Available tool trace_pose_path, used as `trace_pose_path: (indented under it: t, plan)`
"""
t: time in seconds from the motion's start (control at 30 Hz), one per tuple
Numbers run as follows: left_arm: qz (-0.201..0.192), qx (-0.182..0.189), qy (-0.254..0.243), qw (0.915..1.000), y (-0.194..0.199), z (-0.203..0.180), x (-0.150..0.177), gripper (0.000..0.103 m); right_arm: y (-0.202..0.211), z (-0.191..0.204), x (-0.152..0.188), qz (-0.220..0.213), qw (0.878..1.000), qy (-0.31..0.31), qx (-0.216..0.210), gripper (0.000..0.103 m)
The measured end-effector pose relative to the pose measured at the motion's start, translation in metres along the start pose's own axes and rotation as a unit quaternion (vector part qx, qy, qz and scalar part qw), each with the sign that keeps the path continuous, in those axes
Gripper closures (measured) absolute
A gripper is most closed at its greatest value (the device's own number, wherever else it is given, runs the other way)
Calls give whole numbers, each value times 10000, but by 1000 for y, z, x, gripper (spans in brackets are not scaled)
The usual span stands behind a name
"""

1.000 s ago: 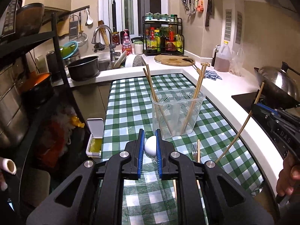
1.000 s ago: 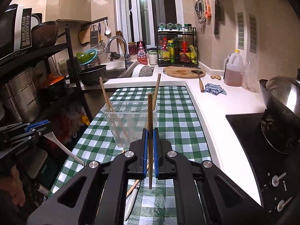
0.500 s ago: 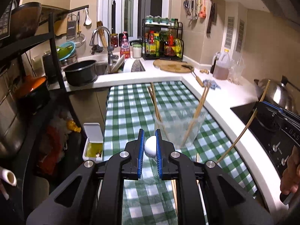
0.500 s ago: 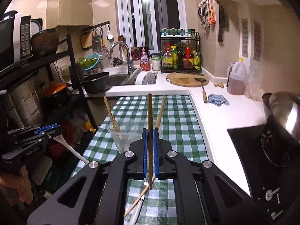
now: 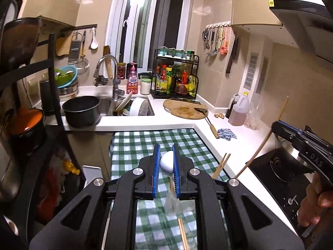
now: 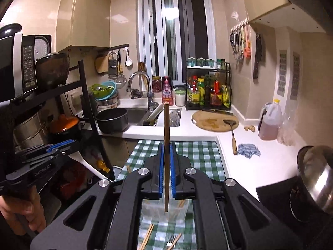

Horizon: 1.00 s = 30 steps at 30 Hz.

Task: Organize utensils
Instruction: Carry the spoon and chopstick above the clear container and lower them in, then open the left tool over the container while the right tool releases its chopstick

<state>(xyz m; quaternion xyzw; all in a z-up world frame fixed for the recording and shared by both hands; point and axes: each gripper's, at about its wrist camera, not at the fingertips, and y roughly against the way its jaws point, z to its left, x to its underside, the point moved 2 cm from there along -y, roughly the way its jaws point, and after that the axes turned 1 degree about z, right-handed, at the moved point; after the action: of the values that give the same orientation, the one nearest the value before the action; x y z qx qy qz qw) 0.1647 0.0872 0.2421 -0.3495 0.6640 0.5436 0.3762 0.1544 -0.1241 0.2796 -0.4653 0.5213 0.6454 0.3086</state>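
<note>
**Grippers lift utensils above the checked cloth**

Both grippers have risen since a second ago, and the clear plastic container (image 6: 166, 210) now sits low beneath them on the green checked tablecloth (image 5: 145, 141). Left gripper (image 5: 166, 164) pinches a white spoon (image 5: 167, 163) by its bowl; right gripper (image 6: 166, 166) is clamped on an upright wooden chopstick (image 6: 166, 129). Loose chopsticks (image 6: 147, 236) and a fork (image 6: 171, 240) lie on the cloth

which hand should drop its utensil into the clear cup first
Right, probably. The right gripper holds its wooden chopstick nearly upright, lower tip hanging over the clear cup. The left gripper clamps a white spoon whose handle slants off sideways.
</note>
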Motion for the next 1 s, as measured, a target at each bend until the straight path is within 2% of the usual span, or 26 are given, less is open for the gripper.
trace_pose_path:
  t: [0.17, 0.47, 0.7, 0.93, 0.97, 1.0]
  plan:
    - [167, 87, -101, 9998, -38, -9, 11, 91, -30, 1, 3, 43, 10000, -13, 75, 97]
    - [676, 80, -297, 9972, -92, -10, 34, 91, -92, -10, 43, 324, 9993, -128, 99, 97]
    - [952, 25, -506, 9942, -113, -20, 53, 91, -127, -8, 73, 708, 9975, -72, 4, 97]
    - [1182, 25, -533, 9916, -126, -19, 67, 91, -144, -12, 92, 987, 9951, -71, 54, 96]
    - [1170, 9, -525, 9917, -126, -19, 66, 90, -145, -12, 93, 1037, 9946, -52, 49, 95]
    - [1140, -24, -507, 9922, -125, -18, 65, 81, -147, -11, 95, 1108, 9938, -20, 67, 90]
